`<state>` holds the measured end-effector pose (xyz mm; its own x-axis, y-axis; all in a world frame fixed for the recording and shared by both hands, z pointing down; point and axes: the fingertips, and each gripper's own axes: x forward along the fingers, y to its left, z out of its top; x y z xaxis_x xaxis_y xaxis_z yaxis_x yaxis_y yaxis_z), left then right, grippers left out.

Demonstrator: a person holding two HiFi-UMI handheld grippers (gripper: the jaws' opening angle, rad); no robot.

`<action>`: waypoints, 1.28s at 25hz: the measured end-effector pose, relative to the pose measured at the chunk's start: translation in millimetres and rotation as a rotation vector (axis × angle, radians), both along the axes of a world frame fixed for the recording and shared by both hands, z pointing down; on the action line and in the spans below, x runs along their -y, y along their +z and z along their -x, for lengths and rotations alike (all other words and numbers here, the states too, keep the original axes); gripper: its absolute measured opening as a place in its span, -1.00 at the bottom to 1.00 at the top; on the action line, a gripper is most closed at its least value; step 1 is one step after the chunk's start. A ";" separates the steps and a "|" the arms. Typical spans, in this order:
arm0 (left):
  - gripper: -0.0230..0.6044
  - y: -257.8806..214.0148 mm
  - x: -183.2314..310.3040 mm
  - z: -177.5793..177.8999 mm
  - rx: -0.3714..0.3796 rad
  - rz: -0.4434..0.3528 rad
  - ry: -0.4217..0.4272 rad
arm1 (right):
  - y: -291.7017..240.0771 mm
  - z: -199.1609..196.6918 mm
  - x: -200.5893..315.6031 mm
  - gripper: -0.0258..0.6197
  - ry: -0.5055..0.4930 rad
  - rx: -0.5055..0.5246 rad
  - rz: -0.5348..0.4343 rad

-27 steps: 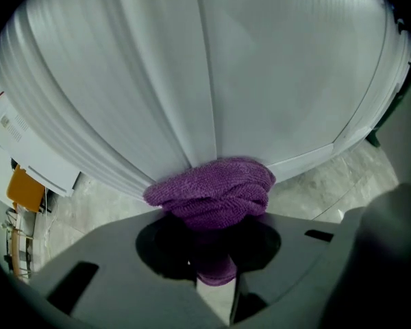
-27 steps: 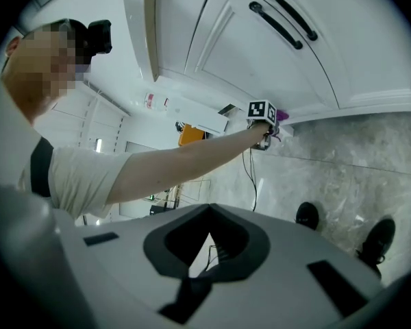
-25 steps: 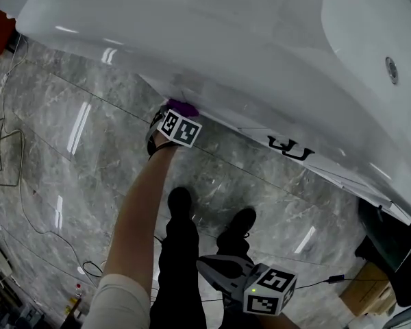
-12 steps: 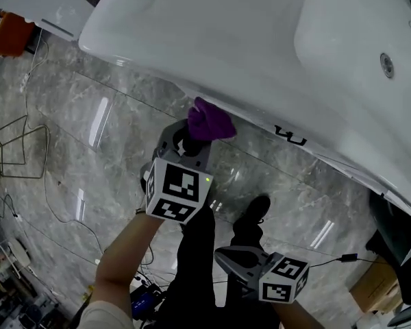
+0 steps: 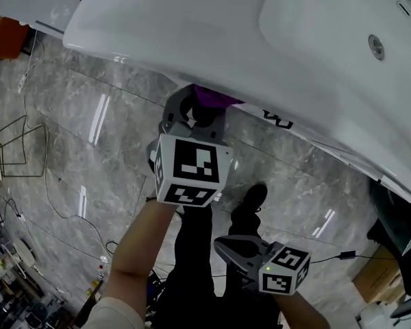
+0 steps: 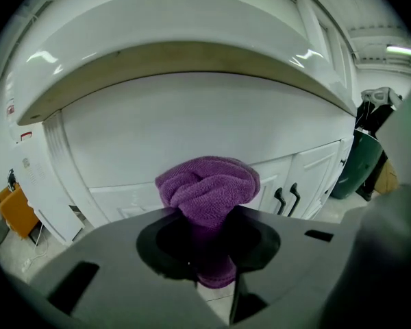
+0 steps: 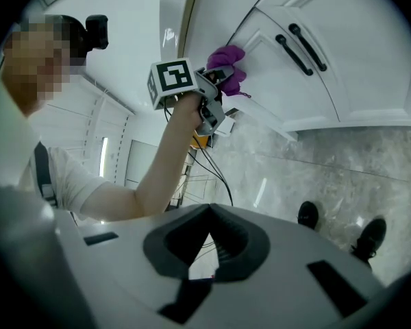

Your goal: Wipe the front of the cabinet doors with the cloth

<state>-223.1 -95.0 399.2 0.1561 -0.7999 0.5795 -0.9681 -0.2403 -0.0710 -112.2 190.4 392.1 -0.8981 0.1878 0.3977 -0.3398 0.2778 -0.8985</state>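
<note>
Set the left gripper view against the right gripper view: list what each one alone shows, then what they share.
Left gripper view only: the left gripper shut on the bunched purple cloth seen close, the countertop overhang above, a dark green bin at right.
Right gripper view only: the right gripper shut and empty, the person's arm, the shoes on the marble floor.
Both: the cloth in front of the white cabinet doors with black handles.

purple cloth (image 6: 209,190) before white cabinet doors (image 6: 192,149)
</note>
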 end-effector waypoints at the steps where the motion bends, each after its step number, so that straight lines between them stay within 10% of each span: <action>1: -0.60 2.5 2.1 -0.6 0.004 0.001 0.000 | 1.6 -2.9 -0.3 -0.89 0.001 -0.004 0.003; 32: -0.60 370.0 4.1 13.5 0.291 0.420 -0.021 | 88.5 -33.3 -5.6 -0.89 0.073 -0.007 0.018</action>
<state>-236.6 -99.1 769.2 -0.0735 -0.4896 0.8689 -0.9274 -0.2868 -0.2401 -78.8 196.0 480.5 -0.9069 0.1291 0.4011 -0.3647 0.2362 -0.9007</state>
